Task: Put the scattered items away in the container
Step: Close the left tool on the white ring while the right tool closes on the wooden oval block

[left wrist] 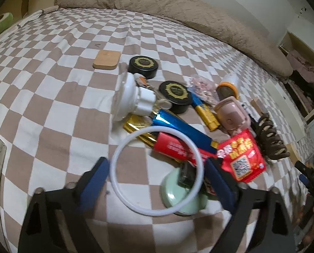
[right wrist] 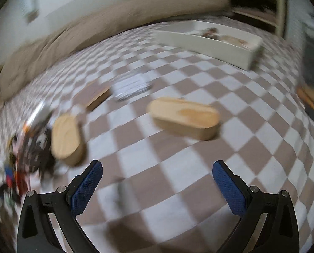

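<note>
In the left wrist view a pile of scattered items lies on a checkered bedspread (left wrist: pixel 51 97). My left gripper (left wrist: pixel 157 169) is open, its jaws either side of a white ring (left wrist: pixel 123 145) that lies over a mint green round lid (left wrist: pixel 173 198). Behind are a red packet (left wrist: pixel 242 158), a blue foil tube (left wrist: pixel 178 126), a white fan (left wrist: pixel 133 97), two black round tins (left wrist: pixel 144 66) and a brown hair claw (left wrist: pixel 268 137). In the blurred right wrist view my right gripper (right wrist: pixel 157 169) is open and empty above the bedspread. A white container (right wrist: pixel 209 43) stands at the far right.
Two oval wooden blocks (right wrist: pixel 184 118) lie ahead of the right gripper, with a small printed packet (right wrist: pixel 131 87) behind. A square wooden coaster (left wrist: pixel 107 59) lies left of the tins. A beige blanket (left wrist: pixel 157 2) runs along the far edge of the bed.
</note>
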